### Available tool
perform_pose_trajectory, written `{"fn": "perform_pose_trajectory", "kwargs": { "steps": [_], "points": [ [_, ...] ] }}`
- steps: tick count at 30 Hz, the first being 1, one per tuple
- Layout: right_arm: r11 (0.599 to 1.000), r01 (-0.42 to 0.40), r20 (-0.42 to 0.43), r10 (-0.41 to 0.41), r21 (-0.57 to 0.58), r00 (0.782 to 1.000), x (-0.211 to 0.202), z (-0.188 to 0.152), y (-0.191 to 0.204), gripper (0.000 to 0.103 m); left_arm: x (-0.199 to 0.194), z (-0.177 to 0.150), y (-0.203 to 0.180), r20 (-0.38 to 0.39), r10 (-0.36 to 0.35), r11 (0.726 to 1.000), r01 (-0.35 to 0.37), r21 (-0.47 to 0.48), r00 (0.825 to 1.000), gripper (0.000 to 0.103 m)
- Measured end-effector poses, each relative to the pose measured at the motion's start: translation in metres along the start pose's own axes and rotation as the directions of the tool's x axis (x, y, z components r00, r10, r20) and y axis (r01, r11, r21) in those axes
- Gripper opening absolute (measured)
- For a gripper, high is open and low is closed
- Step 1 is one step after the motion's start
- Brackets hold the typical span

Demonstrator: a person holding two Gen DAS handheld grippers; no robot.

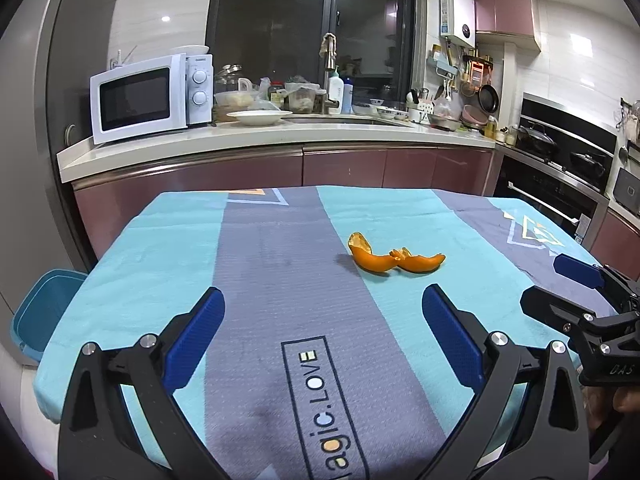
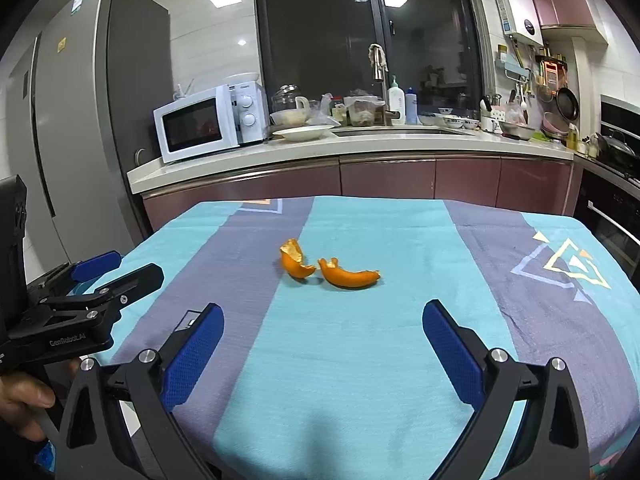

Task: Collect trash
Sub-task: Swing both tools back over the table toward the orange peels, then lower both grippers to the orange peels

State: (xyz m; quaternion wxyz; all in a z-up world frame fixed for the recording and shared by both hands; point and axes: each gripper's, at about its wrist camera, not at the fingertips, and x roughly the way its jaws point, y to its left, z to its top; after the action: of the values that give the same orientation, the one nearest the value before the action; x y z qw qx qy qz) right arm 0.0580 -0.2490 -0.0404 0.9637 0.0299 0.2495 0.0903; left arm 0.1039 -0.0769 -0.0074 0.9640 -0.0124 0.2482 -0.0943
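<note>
Orange peel is seen mid-counter on the striped cloth, untouched, with both the left gripper and right gripper held short with fingers spread and empty; one piece should be pinched low at its edge, then carried to the blue bin at the left edge.

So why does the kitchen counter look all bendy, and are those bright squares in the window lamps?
Left wrist view: the fisheye lens curves the counter. Right wrist view: the bright squares are ceiling lights reflected in the dark window, and the orange peel looks sharp.
</note>
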Motion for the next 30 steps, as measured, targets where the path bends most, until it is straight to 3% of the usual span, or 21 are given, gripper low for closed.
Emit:
{"fn": "perform_pose_trajectory", "kwargs": {
  "steps": [19, 30],
  "points": [
    [1.0, 0.014, -0.082, -0.015, -0.012, 0.997, 0.056, 0.017, -0.029, 0.096, 0.075, 0.018, -0.027, -0.094, -0.037, 0.998, 0.041, 0.041, 0.995, 0.097],
    [1.0, 0.024, -0.135, -0.023, 0.002, 0.991, 0.082, 0.023, -0.047, 0.096, 0.142, 0.038, -0.043, -0.205, -0.08, 0.996, 0.086, 0.02, 0.976, 0.097]
  ]
}}
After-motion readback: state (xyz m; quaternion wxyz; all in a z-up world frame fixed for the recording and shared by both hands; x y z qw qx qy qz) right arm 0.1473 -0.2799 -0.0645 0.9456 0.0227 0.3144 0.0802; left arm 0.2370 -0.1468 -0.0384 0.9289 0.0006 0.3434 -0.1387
